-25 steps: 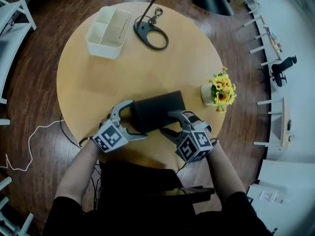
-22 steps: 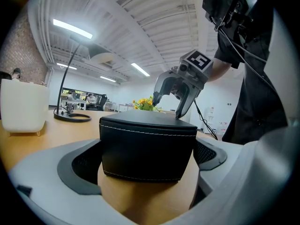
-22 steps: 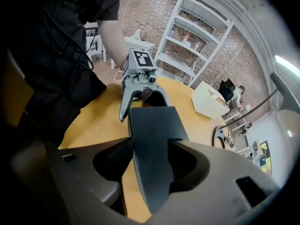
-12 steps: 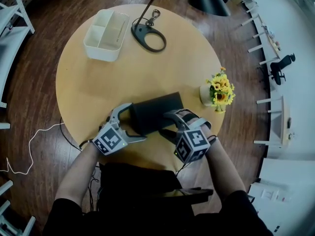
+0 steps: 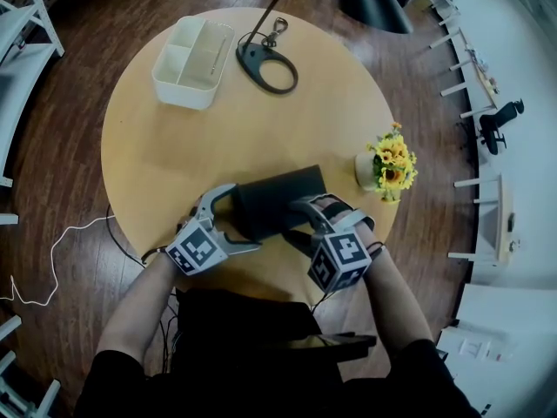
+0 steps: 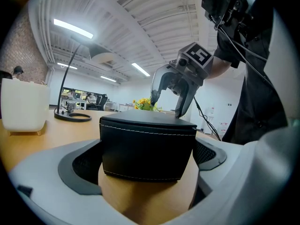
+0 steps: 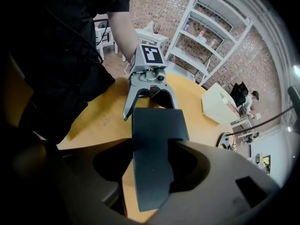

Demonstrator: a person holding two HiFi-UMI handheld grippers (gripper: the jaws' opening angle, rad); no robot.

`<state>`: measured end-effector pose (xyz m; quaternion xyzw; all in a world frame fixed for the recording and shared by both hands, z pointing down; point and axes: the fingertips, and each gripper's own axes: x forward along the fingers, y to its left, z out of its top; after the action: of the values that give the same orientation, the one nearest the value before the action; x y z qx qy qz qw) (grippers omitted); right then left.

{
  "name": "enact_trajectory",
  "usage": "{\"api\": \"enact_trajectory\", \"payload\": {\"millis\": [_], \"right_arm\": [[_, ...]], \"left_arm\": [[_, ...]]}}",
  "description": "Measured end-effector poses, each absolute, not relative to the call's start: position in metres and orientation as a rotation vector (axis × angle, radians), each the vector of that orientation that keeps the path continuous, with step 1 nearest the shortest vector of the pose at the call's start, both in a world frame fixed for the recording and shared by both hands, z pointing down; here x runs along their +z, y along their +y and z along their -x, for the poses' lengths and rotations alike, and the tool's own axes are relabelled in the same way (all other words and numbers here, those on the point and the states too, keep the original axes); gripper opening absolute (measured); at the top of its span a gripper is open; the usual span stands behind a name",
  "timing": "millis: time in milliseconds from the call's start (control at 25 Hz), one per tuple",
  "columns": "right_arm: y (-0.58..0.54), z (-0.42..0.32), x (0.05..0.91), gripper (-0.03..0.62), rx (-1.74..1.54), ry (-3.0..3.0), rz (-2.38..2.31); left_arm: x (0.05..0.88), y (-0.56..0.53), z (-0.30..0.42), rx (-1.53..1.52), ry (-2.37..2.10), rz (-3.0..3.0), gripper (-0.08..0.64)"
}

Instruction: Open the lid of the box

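Head view: the black box (image 5: pixel 277 200) lies on the round bench (image 5: pixel 174 146) near the person, one end inside the left tongs (image 5: pixel 238 219), the other inside the right tongs (image 5: pixel 296 219).

Left gripper view: the tongs are spread wide, with both pads against the box's sides.

Right gripper view: the tongs stand apart around the box. One jaw overlaps it, and bench shows beside the other.

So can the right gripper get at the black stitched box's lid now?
Probably yes: the right gripper straddles the black stitched box with open jaws, nothing blocking, while the left gripper holds its other end.
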<state>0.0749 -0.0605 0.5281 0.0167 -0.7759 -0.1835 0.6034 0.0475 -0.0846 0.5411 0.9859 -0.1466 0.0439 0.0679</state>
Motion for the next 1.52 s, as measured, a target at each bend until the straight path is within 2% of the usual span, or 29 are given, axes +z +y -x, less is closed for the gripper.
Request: {"api": "enact_trajectory", "payload": {"millis": [80, 120, 160, 240, 280, 320, 360, 720, 840, 1520], "right_arm": [[-0.066, -0.067, 0.515, 0.233, -0.454, -1.857, -0.114], [-0.075, -0.058, 0.497, 0.172, -0.467, -1.942, -0.210], [-0.086, -0.048, 0.475, 0.003, -0.466, -2.035, -0.317], [-0.104, -0.040, 0.448, 0.007, -0.433, -2.091, -0.398], [-0.106, -0.041, 0.449, 0.089, -0.408, -2.053, -0.358], [-0.102, -0.044, 0.457, 0.198, -0.371, -2.004, -0.296], [-0.095, -0.048, 0.466, 0.230, -0.330, -1.963, -0.237], [-0.052, -0.091, 0.530, 0.230, -0.342, -1.798, -0.042], [-0.055, -0.087, 0.530, 0.255, -0.320, -1.799, -0.019], [-0.050, -0.082, 0.534, 0.253, -0.386, -1.738, 0.046]], "left_arm": [[0.541, -0.084, -0.048, 0.136, -0.437, -2.973, 0.591], [0.542, -0.082, -0.049, 0.142, -0.429, -2.980, 0.591], [0.542, -0.080, -0.050, 0.146, -0.415, -2.988, 0.588], [0.542, -0.075, -0.054, 0.147, -0.393, -2.994, 0.589], [0.543, -0.075, -0.055, 0.146, -0.391, -2.991, 0.589], [0.543, -0.074, -0.055, 0.145, -0.393, -2.986, 0.589], [0.544, -0.074, -0.055, 0.146, -0.396, -2.981, 0.589], [0.543, -0.074, -0.054, 0.149, -0.388, -2.988, 0.589], [0.544, -0.074, -0.054, 0.148, -0.393, -2.987, 0.589], [0.543, -0.073, -0.055, 0.152, -0.389, -2.988, 0.588]]}}
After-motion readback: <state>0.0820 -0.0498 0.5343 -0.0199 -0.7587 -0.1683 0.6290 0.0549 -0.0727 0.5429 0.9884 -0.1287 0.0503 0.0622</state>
